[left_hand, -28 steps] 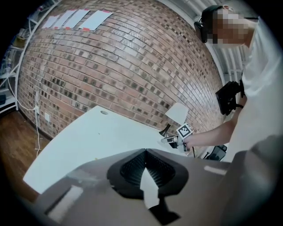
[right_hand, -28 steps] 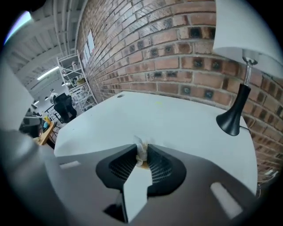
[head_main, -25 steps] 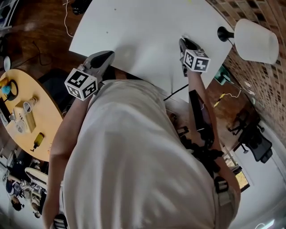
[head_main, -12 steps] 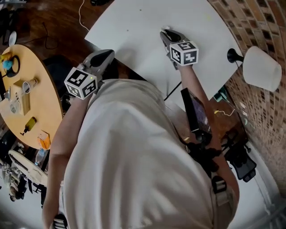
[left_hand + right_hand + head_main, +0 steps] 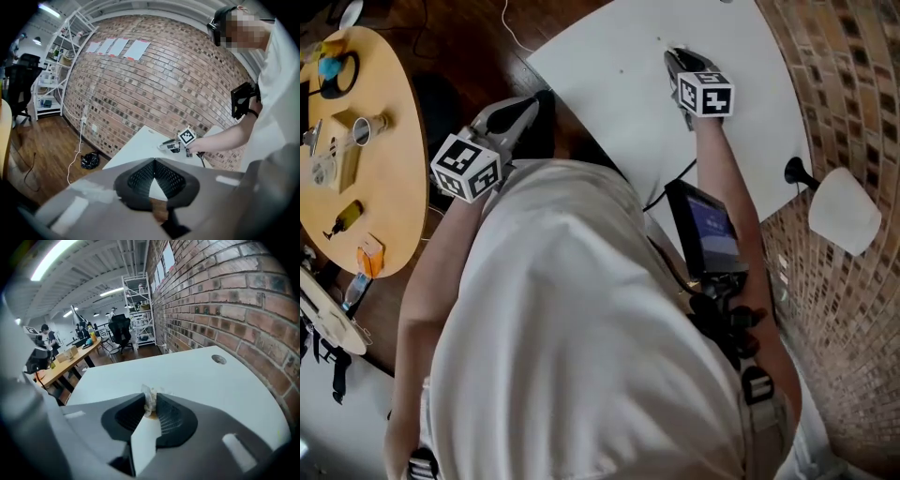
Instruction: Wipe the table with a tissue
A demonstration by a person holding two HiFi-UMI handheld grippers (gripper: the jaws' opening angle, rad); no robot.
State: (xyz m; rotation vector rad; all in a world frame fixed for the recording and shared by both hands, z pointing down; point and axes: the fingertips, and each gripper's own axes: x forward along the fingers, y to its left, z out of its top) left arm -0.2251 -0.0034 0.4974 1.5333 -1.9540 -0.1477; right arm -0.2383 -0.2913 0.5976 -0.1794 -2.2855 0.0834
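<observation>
- The right gripper (image 5: 151, 404) has its grey jaws closed almost fully on a small crumpled white tissue (image 5: 149, 396), which is pinched at the jaw tips.
- The tissue sits just above the flat white table (image 5: 197, 376), near its middle; contact with the surface cannot be confirmed.
- The left gripper (image 5: 153, 161) has its jaw tips touching and holds nothing.
- In the head view, the left gripper is beside the near table edge, well apart from the right gripper.

No text, label or number can be read anywhere.
</observation>
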